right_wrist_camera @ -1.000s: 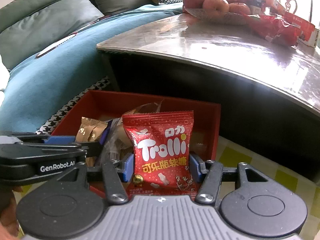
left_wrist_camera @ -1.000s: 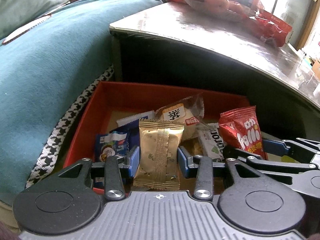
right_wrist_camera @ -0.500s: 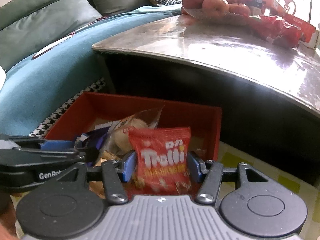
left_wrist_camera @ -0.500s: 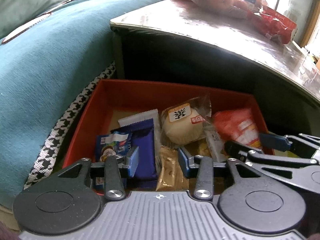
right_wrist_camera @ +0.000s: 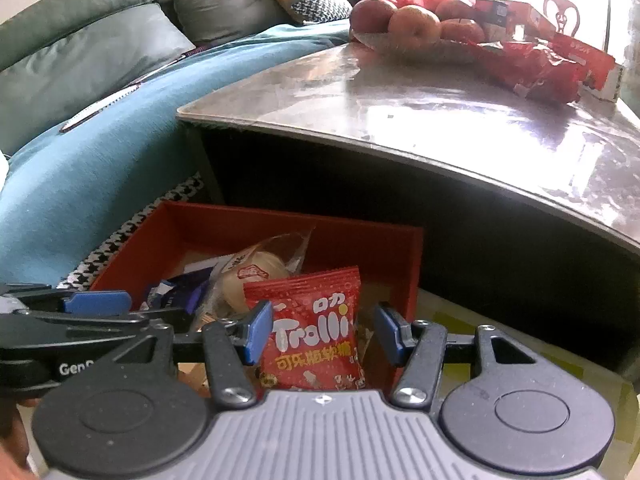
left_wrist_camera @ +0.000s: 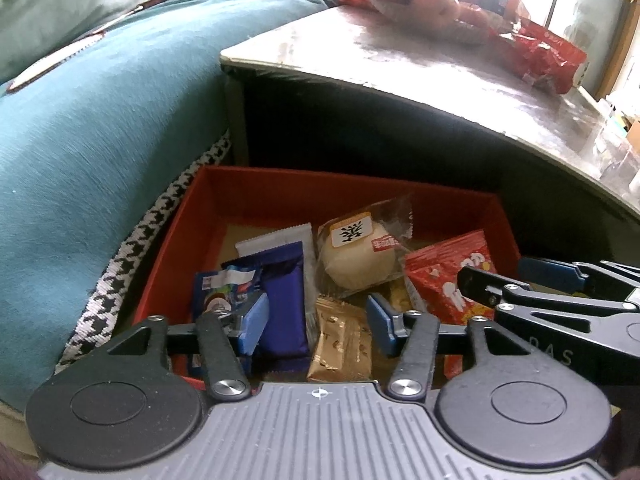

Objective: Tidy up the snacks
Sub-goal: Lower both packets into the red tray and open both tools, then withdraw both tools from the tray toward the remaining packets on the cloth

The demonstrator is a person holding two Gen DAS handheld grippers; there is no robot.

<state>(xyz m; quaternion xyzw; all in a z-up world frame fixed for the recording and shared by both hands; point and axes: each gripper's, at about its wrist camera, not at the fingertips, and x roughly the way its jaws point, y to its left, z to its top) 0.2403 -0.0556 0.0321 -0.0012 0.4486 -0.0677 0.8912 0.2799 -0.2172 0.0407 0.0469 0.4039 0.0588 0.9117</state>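
- On the floor between a teal sofa and a low table, left wrist view: a red box holds the snacks.
- Left gripper: blue pads spread apart, grasping nothing; the gold packet lies in the box below the gap, touching neither pad.
- Beside it: a purple bar, a blue-white packet, a white wrapper and a wrapped bun.
- Box's right side: the red Trolli bag, with the right gripper beside it.
- Right wrist view: right gripper parted, empty; the Trolli bag leans tilted in the box, between the pads; contact with the left pad cannot be told.
- Table: apples and red bags.
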